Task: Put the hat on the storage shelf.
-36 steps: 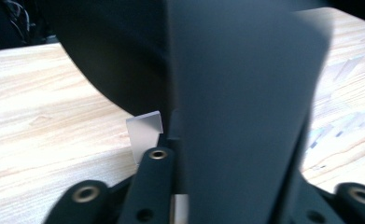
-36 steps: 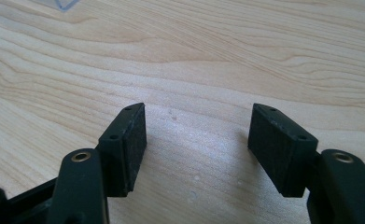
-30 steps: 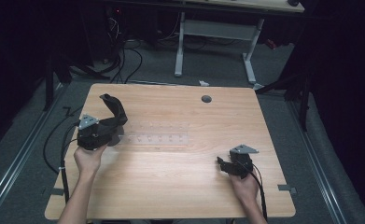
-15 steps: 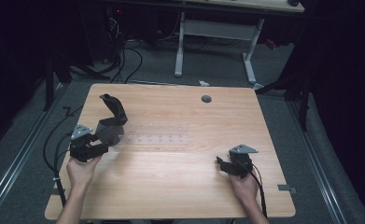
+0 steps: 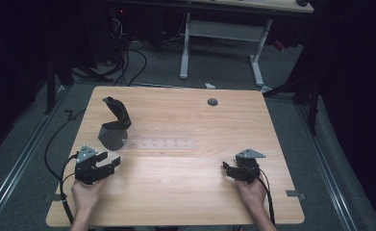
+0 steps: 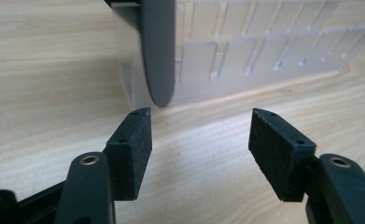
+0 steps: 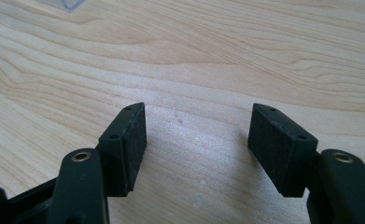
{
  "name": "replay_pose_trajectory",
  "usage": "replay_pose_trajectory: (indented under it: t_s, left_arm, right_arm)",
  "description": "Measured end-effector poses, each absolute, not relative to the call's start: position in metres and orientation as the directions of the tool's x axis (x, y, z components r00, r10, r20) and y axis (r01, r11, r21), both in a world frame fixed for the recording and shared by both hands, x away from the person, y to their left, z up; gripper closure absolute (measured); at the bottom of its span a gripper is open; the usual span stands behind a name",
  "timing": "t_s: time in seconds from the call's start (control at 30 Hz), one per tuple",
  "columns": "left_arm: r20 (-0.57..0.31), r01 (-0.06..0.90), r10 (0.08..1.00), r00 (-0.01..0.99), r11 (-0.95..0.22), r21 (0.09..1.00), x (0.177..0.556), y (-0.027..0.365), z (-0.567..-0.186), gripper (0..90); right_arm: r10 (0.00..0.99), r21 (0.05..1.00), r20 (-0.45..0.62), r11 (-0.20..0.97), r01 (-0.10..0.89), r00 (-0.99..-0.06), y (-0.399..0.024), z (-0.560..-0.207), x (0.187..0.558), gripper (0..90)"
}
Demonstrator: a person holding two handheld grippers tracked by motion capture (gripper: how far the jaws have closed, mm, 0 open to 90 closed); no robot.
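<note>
A dark grey stand [image 5: 114,126] with a curved arm rising from a wedge-shaped base sits on the wooden desk [image 5: 185,192], touching the left end of a clear plastic rack [image 5: 160,142] of small compartments. The left gripper [image 5: 112,162] lies just in front of the stand, near the desk's front edge, released, its jaws having just been opening with nothing between them. The right gripper [image 5: 227,169] rests well to the right of the stand, also released, bare wood between its pads [image 7: 129,135].
</note>
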State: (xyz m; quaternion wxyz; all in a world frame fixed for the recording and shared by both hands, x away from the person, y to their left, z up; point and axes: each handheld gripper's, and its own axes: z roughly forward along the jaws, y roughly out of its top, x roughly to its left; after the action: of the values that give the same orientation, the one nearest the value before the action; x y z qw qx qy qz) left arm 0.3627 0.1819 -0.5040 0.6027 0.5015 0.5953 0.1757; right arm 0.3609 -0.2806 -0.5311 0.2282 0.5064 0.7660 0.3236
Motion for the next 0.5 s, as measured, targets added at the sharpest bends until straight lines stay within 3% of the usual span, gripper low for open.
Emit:
replay_pose_trajectory:
  t_s: [0.3, 0.5]
  left_arm:
    - [-0.542, 0.408, 0.799, 0.263, 0.417, 0.812, 0.348, 0.162, -0.513, 40.6]
    - [-0.484, 0.453, 0.819, 0.309, 0.32, 0.832, 0.348, 0.137, -0.524, 40.3]
  right_arm:
    - [0.923, 0.726, -0.022, 0.28, 0.628, -0.385, -0.281, -0.531, 0.361, 37.3]
    - [0.921, 0.727, -0.023, 0.282, 0.627, -0.388, -0.281, -0.531, 0.361, 37.3]
